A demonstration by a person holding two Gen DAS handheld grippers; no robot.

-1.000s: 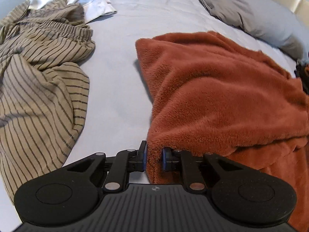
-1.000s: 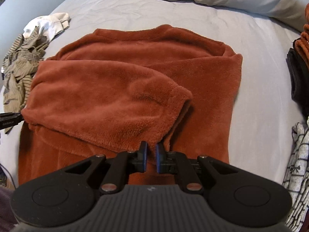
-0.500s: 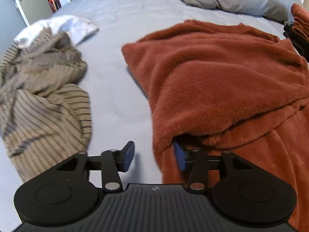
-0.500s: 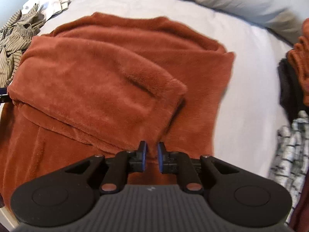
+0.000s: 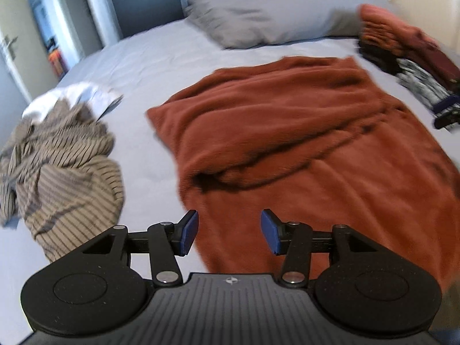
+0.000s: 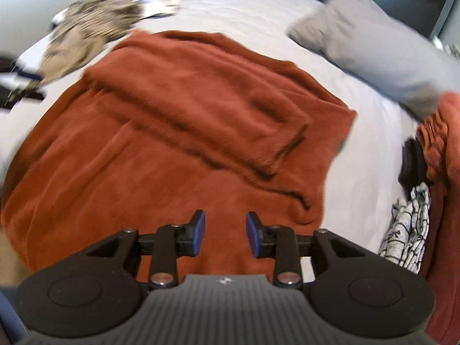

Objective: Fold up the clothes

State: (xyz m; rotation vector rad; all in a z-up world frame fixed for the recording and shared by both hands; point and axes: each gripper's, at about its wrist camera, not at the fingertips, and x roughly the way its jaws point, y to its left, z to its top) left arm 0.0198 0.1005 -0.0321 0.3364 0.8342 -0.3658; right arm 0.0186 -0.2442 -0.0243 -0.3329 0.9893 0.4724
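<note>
Grey bed [image 5: 161,57] carries the half-folded fleece [image 5: 302,132]; both grippers' jaws gape empty, the right gripper [image 6: 225,233] widening; the thick fold could spring back.

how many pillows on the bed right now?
1 in view: a grey pillow at the head of the bed, beyond the rust fleece; also at upper right in the right wrist view. Others may lie out of frame.

Grey-sheeted bed [image 5: 161,57], grey pillow [image 5: 258,17], white door [image 5: 11,49].
</note>
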